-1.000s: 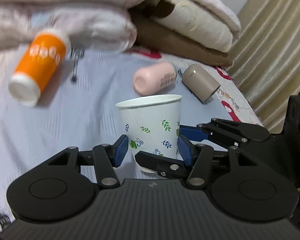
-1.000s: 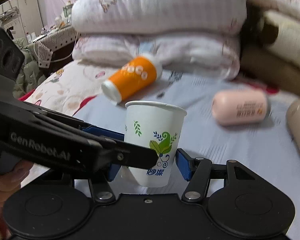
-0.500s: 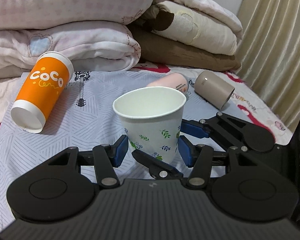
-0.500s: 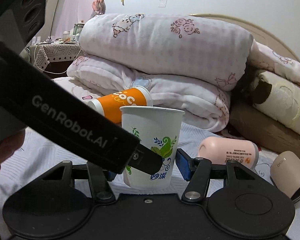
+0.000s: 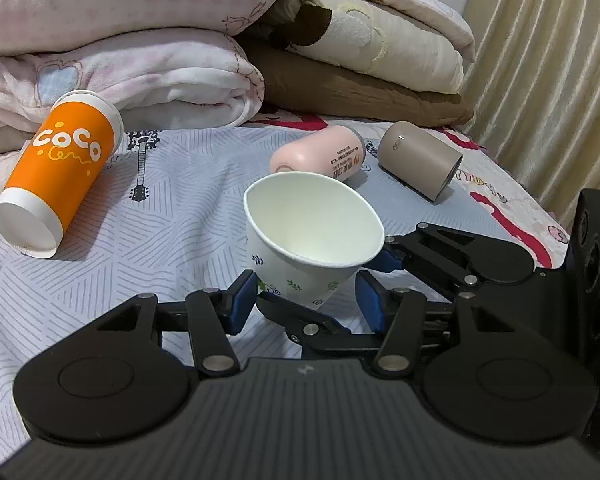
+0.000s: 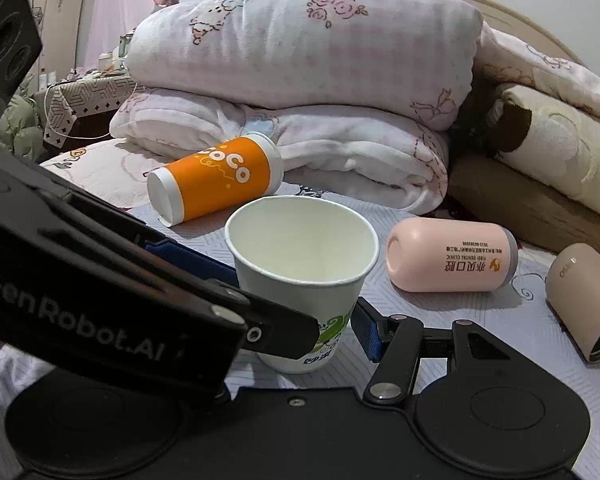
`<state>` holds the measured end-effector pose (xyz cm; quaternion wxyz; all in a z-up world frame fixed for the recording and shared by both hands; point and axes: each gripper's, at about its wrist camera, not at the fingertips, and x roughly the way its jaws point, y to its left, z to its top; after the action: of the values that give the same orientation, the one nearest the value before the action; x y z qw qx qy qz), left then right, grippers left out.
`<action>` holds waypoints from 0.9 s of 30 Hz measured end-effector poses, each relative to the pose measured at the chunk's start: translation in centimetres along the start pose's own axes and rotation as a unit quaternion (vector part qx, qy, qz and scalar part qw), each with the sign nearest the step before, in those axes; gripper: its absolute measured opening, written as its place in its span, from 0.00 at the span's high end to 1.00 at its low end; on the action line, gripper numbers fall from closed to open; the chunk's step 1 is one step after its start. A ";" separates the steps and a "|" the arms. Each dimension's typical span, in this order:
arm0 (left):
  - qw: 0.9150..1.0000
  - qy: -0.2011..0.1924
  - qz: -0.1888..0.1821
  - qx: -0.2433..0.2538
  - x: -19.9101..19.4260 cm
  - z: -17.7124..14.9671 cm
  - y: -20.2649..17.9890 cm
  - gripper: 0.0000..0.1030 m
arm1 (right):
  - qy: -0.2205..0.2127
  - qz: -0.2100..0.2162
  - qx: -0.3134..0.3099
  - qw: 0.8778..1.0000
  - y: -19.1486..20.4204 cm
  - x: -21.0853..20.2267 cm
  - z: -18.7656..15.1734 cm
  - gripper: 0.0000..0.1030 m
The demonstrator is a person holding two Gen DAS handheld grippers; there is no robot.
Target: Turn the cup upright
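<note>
A white paper cup with green leaf print (image 5: 300, 248) stands mouth up on the patterned bedsheet; it also shows in the right wrist view (image 6: 300, 276). My left gripper (image 5: 306, 300) is open with its blue pads on either side of the cup's base, apart from it. My right gripper (image 6: 332, 332) is open around the cup's lower part; its left finger is hidden behind the left gripper's black body, which crosses the view. In the left wrist view the right gripper's fingers reach in from the right, one in front of and one behind the cup.
An orange "COCO" cup (image 5: 56, 176) lies on its side at the left. A pink cup (image 5: 320, 156) and a beige cup (image 5: 420, 164) lie on their sides behind. Folded quilts (image 6: 300, 80) are stacked at the back. A curtain (image 5: 548, 80) hangs on the right.
Both cameras have risen and now look down into the cup's mouth. The cup stays upright on the sheet between both sets of open fingers.
</note>
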<state>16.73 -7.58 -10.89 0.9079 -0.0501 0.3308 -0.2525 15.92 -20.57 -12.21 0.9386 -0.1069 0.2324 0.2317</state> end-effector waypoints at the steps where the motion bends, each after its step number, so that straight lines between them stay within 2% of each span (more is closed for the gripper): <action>1: 1.000 0.001 0.000 0.000 0.0 0.0 0.0 0.49 | 0.001 0.000 -0.001 1.000 0.1 0.0 -0.1 0.39; 5: 1.000 0.004 -0.001 -0.008 0.0 -0.1 0.1 0.47 | 0.005 0.000 -0.003 1.000 0.3 -0.2 -0.1 0.37; 6: 1.000 0.007 0.000 -0.012 0.1 -0.2 0.2 0.47 | 0.012 0.002 0.000 1.000 0.3 -0.1 0.0 0.33; 7: 1.000 0.010 0.000 -0.014 0.1 -0.2 0.3 0.45 | 0.024 0.008 0.002 1.000 0.2 0.1 0.1 0.23; 9: 1.000 0.015 0.000 -0.015 0.2 -0.2 0.4 0.44 | 0.035 0.017 0.000 0.999 0.2 0.2 0.2 0.16; 12: 0.999 0.029 -0.003 -0.022 -0.3 -0.3 0.7 0.40 | 0.054 0.013 -0.003 0.998 0.2 0.1 0.4 0.16; 14: 0.999 0.037 -0.007 -0.032 -0.9 -0.3 0.7 0.33 | 0.064 0.013 0.002 0.998 0.1 -0.3 0.5 0.16; 17: 0.998 0.055 0.027 -0.033 -1.6 -0.1 0.1 0.23 | 0.089 0.000 0.014 0.996 0.1 -1.1 0.9 0.12; 20: 0.995 0.069 0.041 -0.050 -2.9 0.1 -0.1 0.18 | 0.159 -0.018 0.054 0.986 -0.7 -1.8 1.6 0.10; 23: 0.994 0.076 0.044 -0.066 -4.9 0.4 -0.2 0.11 | 0.165 -0.014 0.096 0.981 -1.3 -4.1 2.3 0.10; 27: 0.993 0.082 0.077 -0.039 -7.4 1.4 -1.7 0.08 | 0.162 -0.014 0.117 0.980 -1.2 -7.4 2.6 0.10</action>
<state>12.06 -5.56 -5.11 0.8920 -0.0393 0.4162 -0.1721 11.68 -23.63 -6.21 0.8978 -0.0355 0.4050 0.1693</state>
